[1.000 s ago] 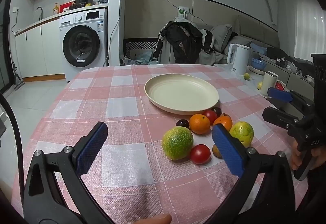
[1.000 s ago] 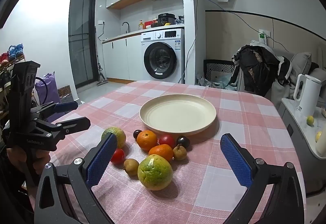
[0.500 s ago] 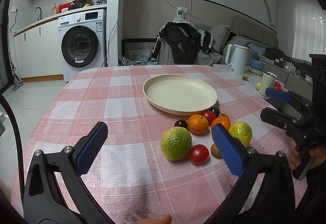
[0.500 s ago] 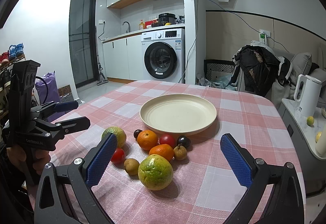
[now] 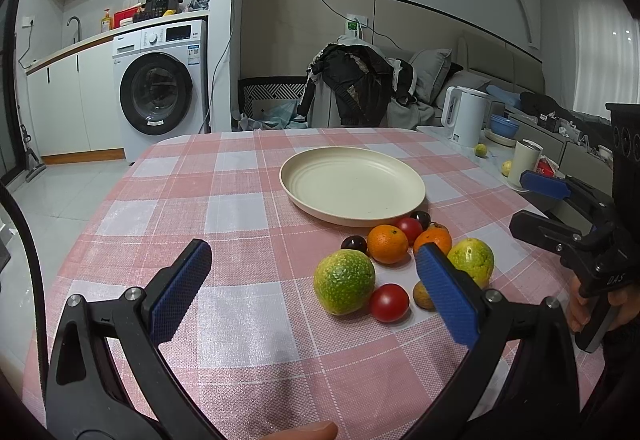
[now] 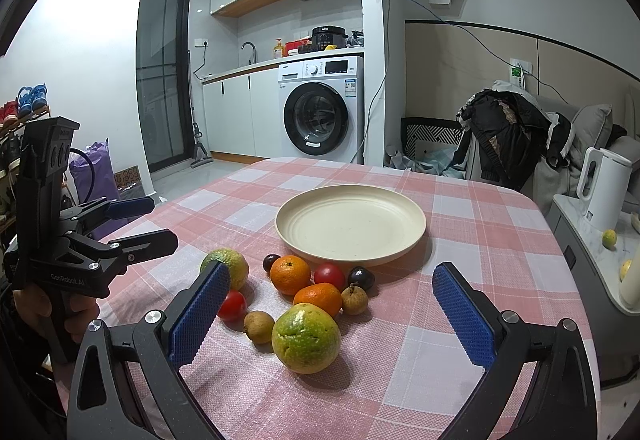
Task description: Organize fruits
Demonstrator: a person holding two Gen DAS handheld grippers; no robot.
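Barely any drift since a second ago: my left gripper (image 5: 312, 280) and right gripper (image 6: 332, 304) both hover, jaws spread wide, empty. The fruit cluster (image 6: 308, 292) sits untouched just near of the empty plate (image 6: 400, 248); nothing sorted yet.

Kitchen corner meeting a lounge

A white front-loading washing machine (image 6: 320, 108) is standing at eleven o'clock; grey sofa cushions (image 5: 434, 74) are lying at two.

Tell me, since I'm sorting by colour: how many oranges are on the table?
2. One orange sits nearest the plate, beside a dark plum; the other orange lies just behind the big green fruit. None seems hidden.
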